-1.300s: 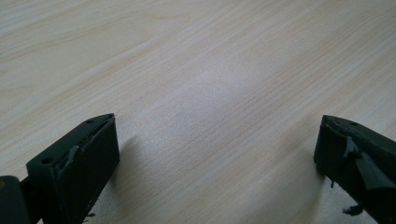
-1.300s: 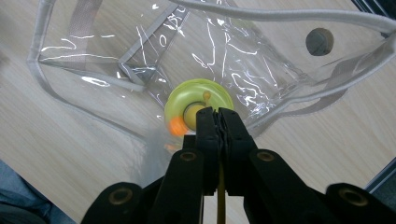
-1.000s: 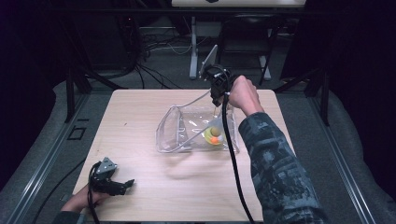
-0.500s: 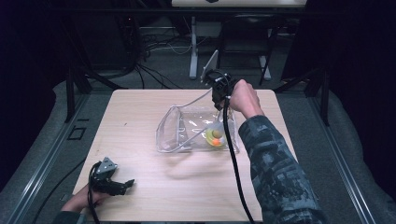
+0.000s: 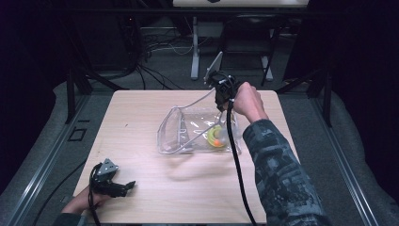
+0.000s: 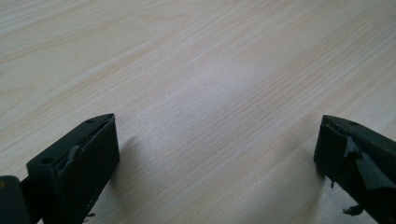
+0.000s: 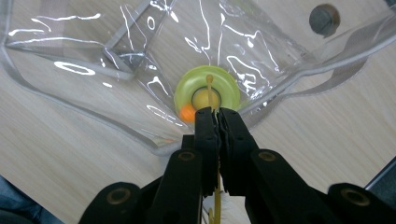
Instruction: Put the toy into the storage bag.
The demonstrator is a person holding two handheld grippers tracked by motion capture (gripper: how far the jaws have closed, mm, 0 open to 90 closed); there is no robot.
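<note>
A clear plastic pouch (image 5: 188, 123) lies in the middle of the wooden table (image 5: 141, 108), its mouth facing left. Inside it sits a yellow-green disc (image 5: 216, 136) with an orange spot. My right gripper (image 5: 219, 104) hangs over the pouch's far right corner and points down. In the right gripper view, that right gripper (image 7: 215, 114) is shut on a thin yellow cord (image 7: 210, 86) that runs to the disc (image 7: 207, 93) under the pouch film (image 7: 93, 70). My left gripper (image 5: 128, 184) rests at the near left corner. The left gripper (image 6: 217, 140) stands open over bare wood.
A clear strap (image 5: 197, 100) rises from the pouch toward the right gripper. A dark round snap (image 7: 324, 18) sits on the pouch edge. The right gripper's black cable (image 5: 235, 160) trails across the table. Stands and cables fill the dark floor beyond the far edge.
The right gripper has lifted slightly and drifted toward the far edge. The pouch, the disc and the left gripper have hardly moved.
</note>
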